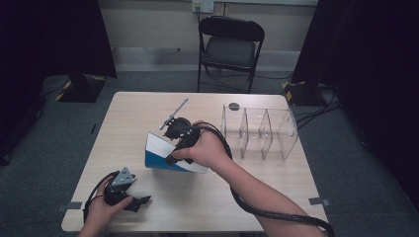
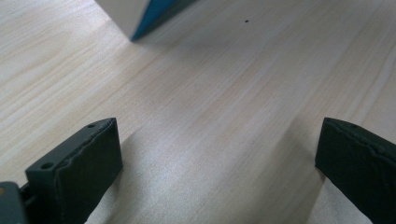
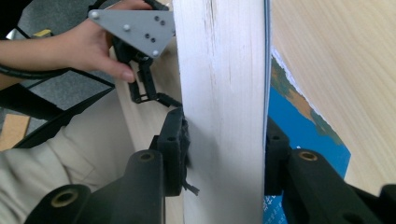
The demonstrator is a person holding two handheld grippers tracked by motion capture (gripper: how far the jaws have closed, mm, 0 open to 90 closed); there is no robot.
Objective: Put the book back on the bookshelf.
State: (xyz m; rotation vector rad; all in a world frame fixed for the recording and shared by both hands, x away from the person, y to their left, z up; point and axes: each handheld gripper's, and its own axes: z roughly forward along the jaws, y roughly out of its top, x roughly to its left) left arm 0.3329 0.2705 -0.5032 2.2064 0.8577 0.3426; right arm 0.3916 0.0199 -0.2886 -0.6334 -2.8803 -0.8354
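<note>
Thick book clamped in the right gripper, tilted up off the table

Nearest, the left gripper (image 1: 129,197) rests by the table's (image 1: 207,207) front-left edge, jaws spread wide over bare wood with nothing between them. Mid-table, the right gripper (image 3: 224,154) clenches a thick book (image 3: 224,93) across its white page block; the blue cover (image 1: 158,155) bears small print too blurred to read. The right hand (image 1: 205,150) reaches in from the right. Beyond, a clear divided organizer (image 1: 259,133) stands just beside that hand; a black folding chair (image 1: 230,47) waits behind the far edge.
</note>
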